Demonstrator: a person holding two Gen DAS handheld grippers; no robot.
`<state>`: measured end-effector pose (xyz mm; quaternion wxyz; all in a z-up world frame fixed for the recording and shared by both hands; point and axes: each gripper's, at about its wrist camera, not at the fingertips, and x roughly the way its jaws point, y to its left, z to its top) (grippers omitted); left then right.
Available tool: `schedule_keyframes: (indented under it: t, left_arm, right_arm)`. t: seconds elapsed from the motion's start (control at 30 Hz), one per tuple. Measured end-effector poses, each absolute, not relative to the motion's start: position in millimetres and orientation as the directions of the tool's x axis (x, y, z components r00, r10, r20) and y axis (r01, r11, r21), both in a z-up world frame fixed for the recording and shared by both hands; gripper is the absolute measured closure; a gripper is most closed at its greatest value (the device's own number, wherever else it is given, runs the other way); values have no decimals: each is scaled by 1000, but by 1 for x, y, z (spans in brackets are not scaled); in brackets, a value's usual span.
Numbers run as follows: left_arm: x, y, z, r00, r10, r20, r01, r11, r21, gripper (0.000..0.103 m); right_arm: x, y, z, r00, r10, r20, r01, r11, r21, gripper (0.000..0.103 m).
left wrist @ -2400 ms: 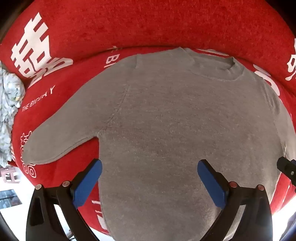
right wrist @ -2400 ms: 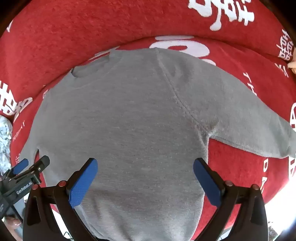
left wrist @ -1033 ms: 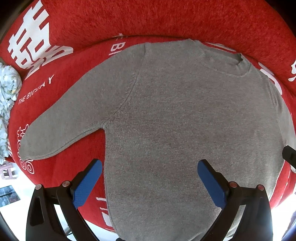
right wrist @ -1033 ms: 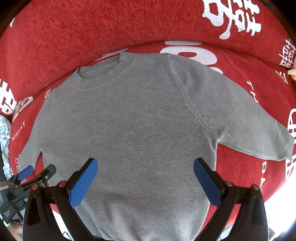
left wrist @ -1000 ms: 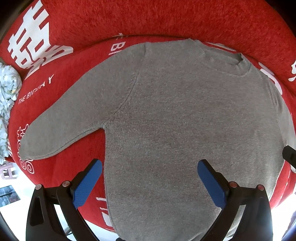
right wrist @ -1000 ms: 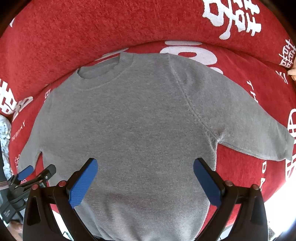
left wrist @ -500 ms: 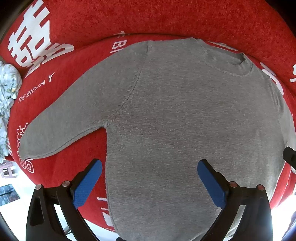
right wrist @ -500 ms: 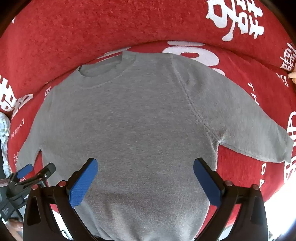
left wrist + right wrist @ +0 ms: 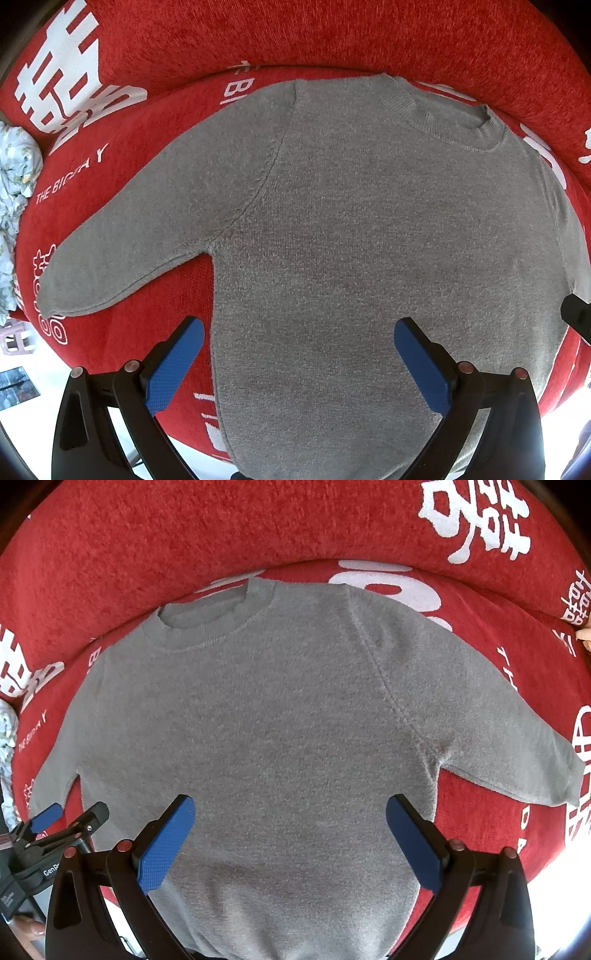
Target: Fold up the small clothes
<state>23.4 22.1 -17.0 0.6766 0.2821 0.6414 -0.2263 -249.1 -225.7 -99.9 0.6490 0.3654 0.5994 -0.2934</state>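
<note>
Lying flat on a red sofa (image 9: 332, 40) with white print, one grey sweater (image 9: 351, 229) was spread front up, its collar (image 9: 443, 122) toward the backrest and its hem hanging over the front edge of the seat. Two sleeves were counted: the left sleeve (image 9: 122, 240) stretched out sideways on the seat, and the right sleeve (image 9: 498, 734) did the same on the other side. One patterned cloth (image 9: 14, 192) sat at the left end of the sofa.

Two grippers were in use. The left gripper (image 9: 299, 354) hovered above the lower left part of the sweater body, with its two blue pads (image 9: 173, 365) wide apart and nothing between them. One pad was over the red seat just beside the sweater's side seam, the other over the grey knit. The right gripper (image 9: 288, 834) hovered above the lower middle of the body, also spread wide and holding nothing, both pads (image 9: 166, 842) over the knit. In the right wrist view the left gripper (image 9: 62, 830) appeared at the lower left, near the left sleeve.
</note>
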Motion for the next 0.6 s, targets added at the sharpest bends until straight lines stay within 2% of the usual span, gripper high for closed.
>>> schedule_keyframes:
  t: [0.6]
  left_arm:
    - [24, 24, -17, 73, 54, -996, 668, 739, 90, 0]
  right_arm:
    - [-246, -220, -101, 106, 57, -993, 815, 568, 120, 0]
